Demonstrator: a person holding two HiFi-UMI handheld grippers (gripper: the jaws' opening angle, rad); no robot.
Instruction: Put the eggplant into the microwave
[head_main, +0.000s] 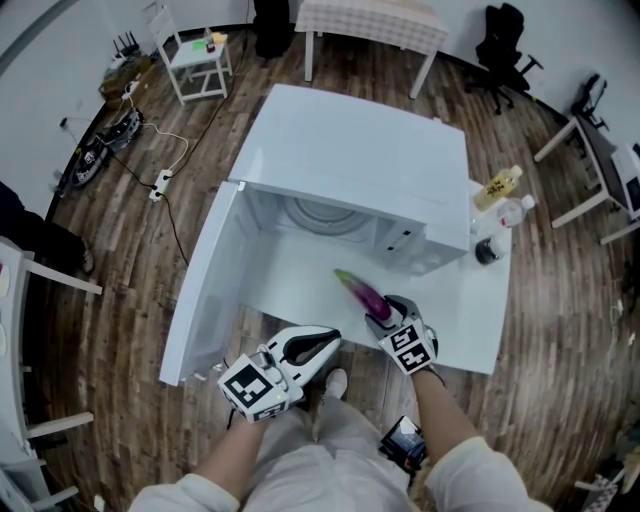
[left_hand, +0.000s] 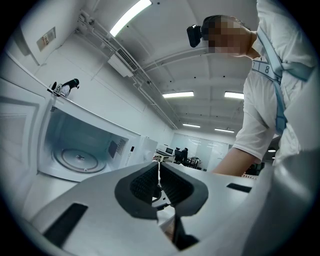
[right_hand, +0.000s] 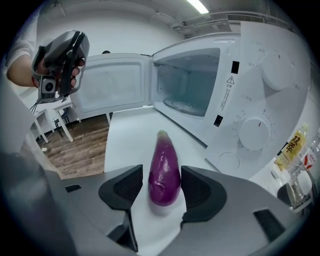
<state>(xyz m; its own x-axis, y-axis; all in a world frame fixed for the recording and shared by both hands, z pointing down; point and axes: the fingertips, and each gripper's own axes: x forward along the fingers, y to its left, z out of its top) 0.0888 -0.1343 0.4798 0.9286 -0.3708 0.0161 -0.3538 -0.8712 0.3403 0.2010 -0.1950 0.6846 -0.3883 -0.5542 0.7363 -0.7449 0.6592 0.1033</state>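
Note:
A purple eggplant (head_main: 362, 290) lies on the white table (head_main: 470, 335) just in front of the open microwave (head_main: 360, 150), green tip toward the cavity. My right gripper (head_main: 378, 318) straddles its near end, angled downward. In the right gripper view the eggplant (right_hand: 164, 172) rests between the two pads with a slim gap on the left side, so the right gripper (right_hand: 161, 187) is open around it. My left gripper (head_main: 322, 347) is held level at the table's near edge; its pads (left_hand: 150, 181) meet with nothing between them. The microwave door (head_main: 205, 290) swings out to the left.
The glass turntable (head_main: 320, 215) sits inside the cavity (right_hand: 192, 90). Two bottles (head_main: 497, 187) and a dark cup (head_main: 487, 250) stand to the right of the microwave. The control panel with dials (right_hand: 255, 132) is close on my right. Chairs and cables lie on the wooden floor (head_main: 130, 210).

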